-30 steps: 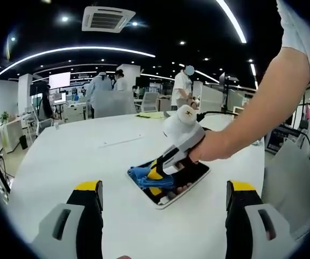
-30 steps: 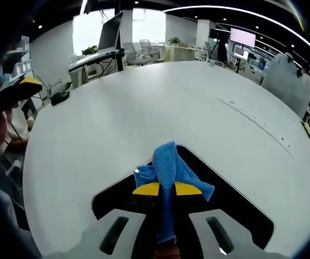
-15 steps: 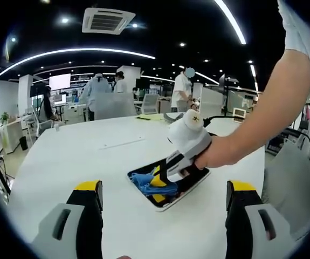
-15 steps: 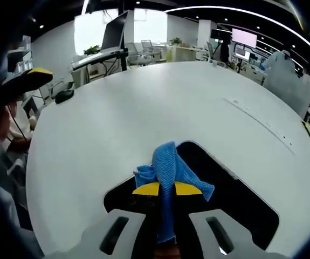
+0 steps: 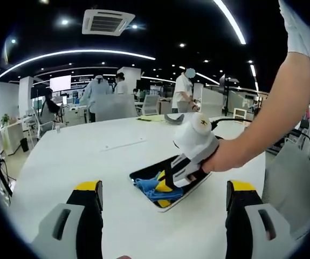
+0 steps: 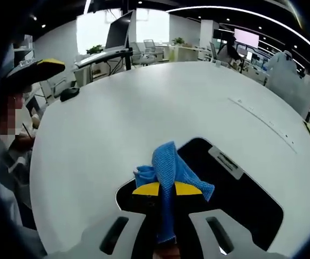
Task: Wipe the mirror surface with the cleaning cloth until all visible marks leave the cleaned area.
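A dark rectangular mirror (image 5: 150, 173) (image 6: 241, 186) with a pale rim lies flat on the white table (image 5: 90, 156). My right gripper (image 5: 166, 182) (image 6: 167, 189), held by a hand, is shut on a blue cleaning cloth (image 5: 148, 187) (image 6: 167, 167) and presses it on the mirror's near end. In the right gripper view the cloth bunches up between the yellow-tipped jaws. My left gripper (image 5: 164, 190) hovers open above the table, short of the mirror, with nothing between its jaws.
The round white table (image 6: 122, 108) stretches wide around the mirror. A person's arm (image 5: 268, 113) reaches in from the right. Several people (image 5: 183, 89) stand among desks beyond the table. Chairs and monitors (image 6: 114, 32) sit past the far edge.
The right gripper has dragged the cloth rightward along the mirror, uncovering more of the dark surface at its left end. My left gripper has stayed where it was.
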Motion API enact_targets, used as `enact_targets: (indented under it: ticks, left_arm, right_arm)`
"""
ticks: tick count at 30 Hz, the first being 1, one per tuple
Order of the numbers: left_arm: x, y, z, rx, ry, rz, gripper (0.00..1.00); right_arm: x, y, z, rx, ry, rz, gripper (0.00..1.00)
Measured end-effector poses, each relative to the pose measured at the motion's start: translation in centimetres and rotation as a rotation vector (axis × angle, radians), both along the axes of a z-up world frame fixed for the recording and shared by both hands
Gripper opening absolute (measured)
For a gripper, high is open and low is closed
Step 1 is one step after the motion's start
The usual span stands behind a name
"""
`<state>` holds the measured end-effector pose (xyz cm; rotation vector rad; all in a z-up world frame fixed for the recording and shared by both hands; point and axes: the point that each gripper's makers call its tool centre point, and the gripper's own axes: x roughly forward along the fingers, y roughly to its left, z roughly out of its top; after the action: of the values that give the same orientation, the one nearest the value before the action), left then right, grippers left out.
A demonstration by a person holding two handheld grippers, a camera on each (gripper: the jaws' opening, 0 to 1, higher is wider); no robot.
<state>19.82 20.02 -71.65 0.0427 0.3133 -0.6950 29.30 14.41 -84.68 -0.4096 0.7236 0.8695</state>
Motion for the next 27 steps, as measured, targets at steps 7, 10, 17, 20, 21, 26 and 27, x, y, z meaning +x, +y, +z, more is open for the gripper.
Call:
enact_targets:
  ticks: [7, 10, 17, 20, 21, 26, 27]
  left_arm:
    - [-0.2, -0.2, 0.1, 0.000, -0.003, -0.005, 0.96]
    - [-0.2, -0.2, 0.0, 0.001, -0.003, -0.004, 0.96]
    - [-0.4, 0.0, -0.1, 0.001, 0.001, 0.002, 0.96]
    - [-0.5, 0.0, -0.1, 0.003, -0.002, 0.001, 0.96]
    - [-0.5, 0.0, 0.0, 0.003, -0.002, -0.001, 0.96]
    - [-0.6, -0.1, 0.0, 0.007, -0.004, -0.005, 0.96]
    - [-0.6, -0.1, 0.0, 0.006, -0.003, -0.005, 0.96]
  right_arm:
    - [-0.8, 0.2, 0.0, -0.002, 0.001, 0.012, 0.03]
    - [-1.0, 0.2, 0.0, -0.001, 0.002, 0.014, 0.03]
    - [-1.7, 0.4, 0.0, 0.000, 0.007, 0.020, 0.03]
    - [-2.0, 0.4, -0.1, 0.006, 0.011, 0.018, 0.03]
    - [-2.1, 0.5, 0.0, 0.009, 0.012, 0.016, 0.03]
    - [-2.6, 0.6, 0.0, 0.007, 0.016, 0.024, 0.03]
    - [-2.8, 0.7, 0.0, 0.007, 0.017, 0.025, 0.03]
